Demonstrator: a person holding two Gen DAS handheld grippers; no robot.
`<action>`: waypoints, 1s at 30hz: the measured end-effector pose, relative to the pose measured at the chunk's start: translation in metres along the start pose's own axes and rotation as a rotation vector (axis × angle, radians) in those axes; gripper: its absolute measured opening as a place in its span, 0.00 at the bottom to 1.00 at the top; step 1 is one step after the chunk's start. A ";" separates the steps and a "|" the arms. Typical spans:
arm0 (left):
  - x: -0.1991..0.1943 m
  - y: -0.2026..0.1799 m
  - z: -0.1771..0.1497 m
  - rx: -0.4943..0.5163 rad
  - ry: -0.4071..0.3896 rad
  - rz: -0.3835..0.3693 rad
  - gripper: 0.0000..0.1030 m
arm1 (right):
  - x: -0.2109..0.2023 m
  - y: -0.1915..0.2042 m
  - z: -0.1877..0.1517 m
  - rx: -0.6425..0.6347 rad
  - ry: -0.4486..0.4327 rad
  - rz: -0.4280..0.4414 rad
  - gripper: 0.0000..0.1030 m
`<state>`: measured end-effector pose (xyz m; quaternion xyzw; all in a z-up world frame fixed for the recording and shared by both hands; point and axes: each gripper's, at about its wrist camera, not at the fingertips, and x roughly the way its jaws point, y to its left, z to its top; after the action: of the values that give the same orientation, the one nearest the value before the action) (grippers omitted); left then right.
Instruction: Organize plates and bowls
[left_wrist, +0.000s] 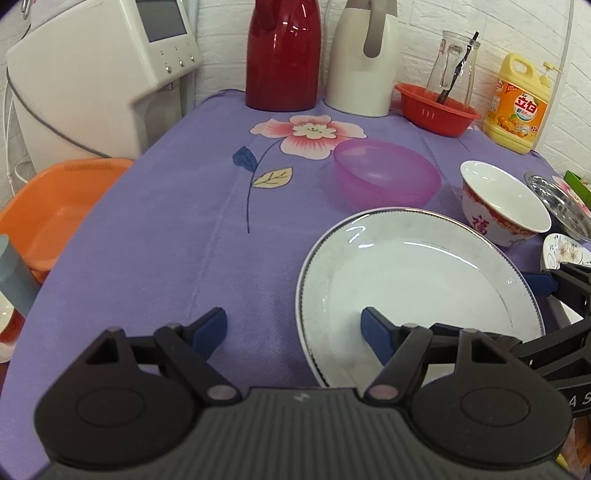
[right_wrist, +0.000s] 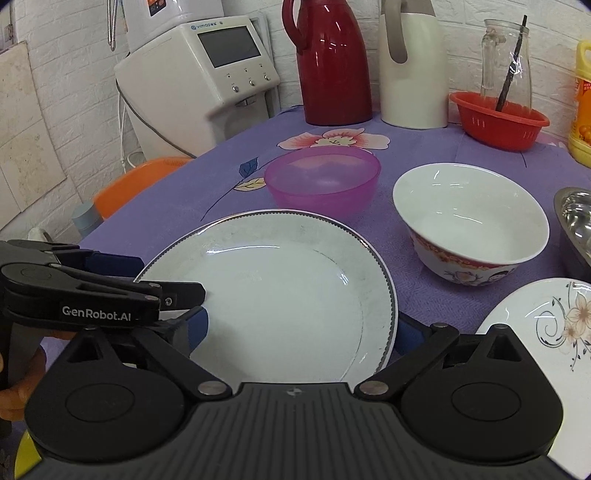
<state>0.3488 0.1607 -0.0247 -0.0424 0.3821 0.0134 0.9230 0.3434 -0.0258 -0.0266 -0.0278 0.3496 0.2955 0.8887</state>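
A large white plate (left_wrist: 413, 280) with a dark beaded rim lies on the purple floral cloth (left_wrist: 166, 240). My left gripper (left_wrist: 291, 326) is open and straddles the plate's left rim, one pad over the plate and one over the cloth. My right gripper (right_wrist: 303, 330) is open across the plate's (right_wrist: 277, 295) right rim, with its right pad outside the edge. Neither pair of pads presses on the plate. Beyond it stand a purple plastic bowl (right_wrist: 321, 177) and a white bowl with a red pattern (right_wrist: 469, 221). A small floral plate (right_wrist: 546, 321) lies at the right.
A steel dish (right_wrist: 576, 221) sits at the right edge. Along the back stand a red flask (left_wrist: 282, 55), a white flask (left_wrist: 364, 59), a red basket (left_wrist: 436, 110) holding a glass jar, and a yellow detergent bottle (left_wrist: 517, 107). An orange basin (left_wrist: 55, 210) and a white dispenser (left_wrist: 99, 66) stand left of the table.
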 end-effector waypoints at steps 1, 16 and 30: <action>-0.001 0.001 0.000 -0.003 0.001 -0.003 0.72 | 0.001 0.000 0.000 -0.007 -0.001 0.001 1.00; -0.006 0.000 -0.008 0.002 0.000 -0.040 0.72 | -0.002 0.005 -0.013 -0.106 0.001 -0.045 1.00; -0.007 -0.020 -0.009 0.044 -0.021 -0.107 0.43 | -0.005 0.007 -0.016 -0.088 -0.037 -0.067 1.00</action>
<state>0.3389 0.1403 -0.0249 -0.0422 0.3699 -0.0441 0.9271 0.3270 -0.0261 -0.0341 -0.0732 0.3187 0.2812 0.9022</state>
